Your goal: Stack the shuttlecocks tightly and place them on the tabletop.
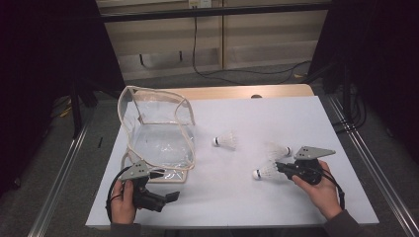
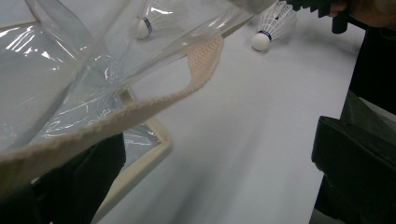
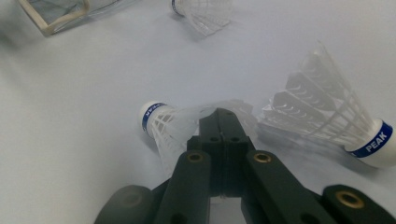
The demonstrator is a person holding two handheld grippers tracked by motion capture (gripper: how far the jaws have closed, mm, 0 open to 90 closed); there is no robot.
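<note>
My right gripper point(image 1: 279, 168) lies low over the white table and is shut on the feather skirt of a white shuttlecock point(image 1: 262, 173). In the right gripper view its jaws point(image 3: 223, 116) meet on those feathers, with the blue-banded cork point(image 3: 152, 115) pointing away to the left. A second shuttlecock point(image 3: 327, 116) lies just beside it on the right, and a third point(image 1: 225, 141) rests nearer the table's middle. The left gripper point(image 1: 165, 197) sits at the front left, jaws wide apart point(image 2: 215, 154), open beside a clear plastic bag point(image 1: 158, 133). The bag's cream strap point(image 2: 187, 88) drapes over the left jaw.
The white board point(image 1: 237, 202) covers most of the wooden table. The clear bag stands open at the left, its cream-trimmed base point(image 2: 154, 154) close to my left gripper. Dark floor and metal rails point(image 1: 365, 153) flank both sides; cables run behind the table.
</note>
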